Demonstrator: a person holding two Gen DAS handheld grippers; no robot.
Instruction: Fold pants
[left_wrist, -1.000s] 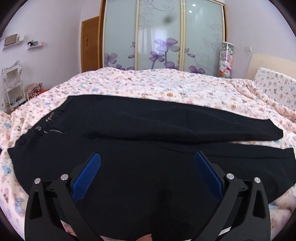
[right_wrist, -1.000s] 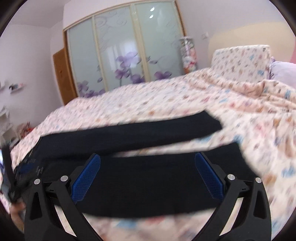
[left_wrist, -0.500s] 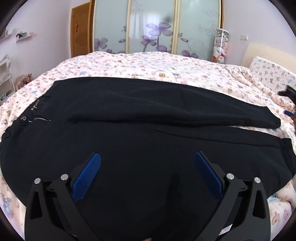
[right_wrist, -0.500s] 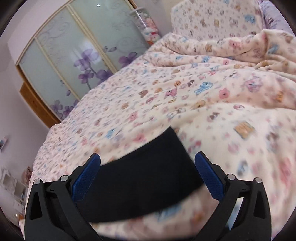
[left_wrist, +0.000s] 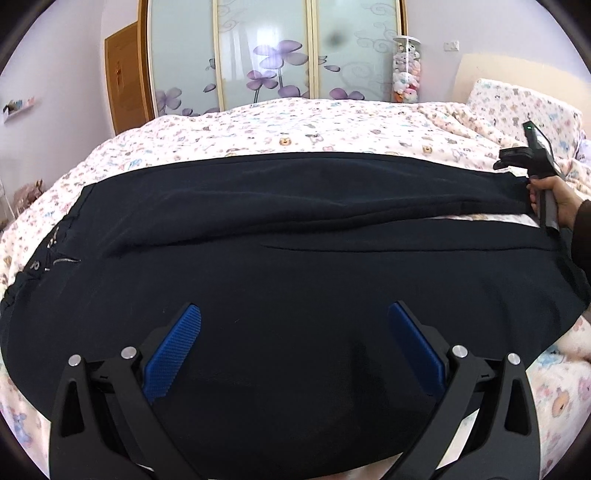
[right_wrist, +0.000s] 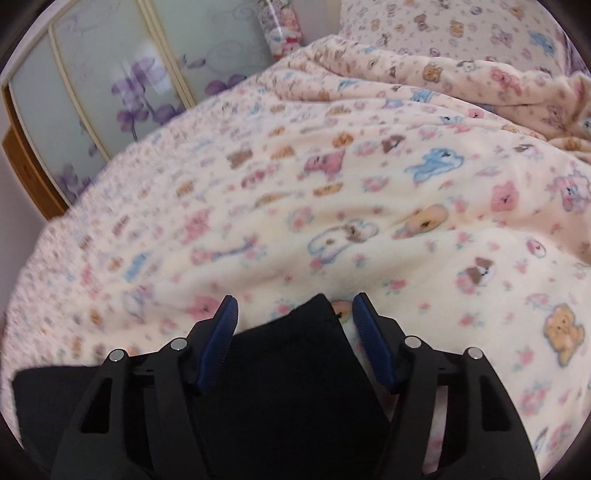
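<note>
I am closing my right tongs (right_wrist: 293, 314) around the pants (left_wrist: 295, 280) hem near the bed (left_wrist: 295, 122) head, not yet clamped, while my left tongs (left_wrist: 293, 325) are hovering spread apart.

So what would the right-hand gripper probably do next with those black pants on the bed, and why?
Probably finish closing on the hem. The right gripper has just been closing, with the leg end of the black fabric pants between its blue pads but not yet pinched. The left gripper hovers open over the pants.
</note>
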